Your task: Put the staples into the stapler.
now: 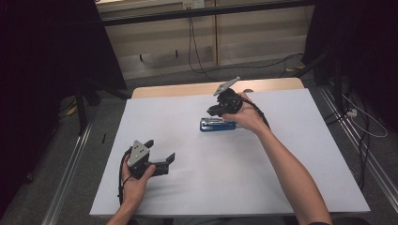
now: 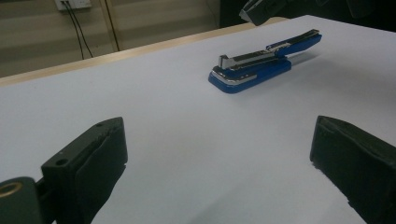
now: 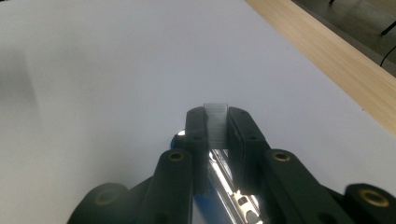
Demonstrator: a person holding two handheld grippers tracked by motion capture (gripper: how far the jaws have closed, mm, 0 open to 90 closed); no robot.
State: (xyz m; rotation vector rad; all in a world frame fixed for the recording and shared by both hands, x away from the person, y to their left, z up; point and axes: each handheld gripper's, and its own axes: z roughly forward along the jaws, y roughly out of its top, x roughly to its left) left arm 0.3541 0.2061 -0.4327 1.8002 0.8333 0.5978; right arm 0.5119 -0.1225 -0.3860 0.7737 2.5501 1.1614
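A blue and chrome stapler (image 1: 217, 124) lies on the white table (image 1: 197, 187), right of centre toward the far side. In the left gripper view the stapler (image 2: 261, 63) has its top arm raised open. My right gripper (image 1: 213, 111) hovers just over it, shut on a short strip of staples (image 3: 216, 112) pinched between the jaws of the right gripper (image 3: 216, 135). The stapler's chrome channel (image 3: 229, 179) shows directly below them. My left gripper (image 1: 161, 150) rests low at the front left, open and holding nothing. Seen along its own jaws, the left gripper (image 2: 219, 158) faces the stapler.
A wooden strip (image 1: 178, 89) runs along the table's far edge. Beyond it lie the floor, hanging cables (image 1: 192, 42) and dark stands at both sides. Bare white surface lies between the left gripper and the stapler.
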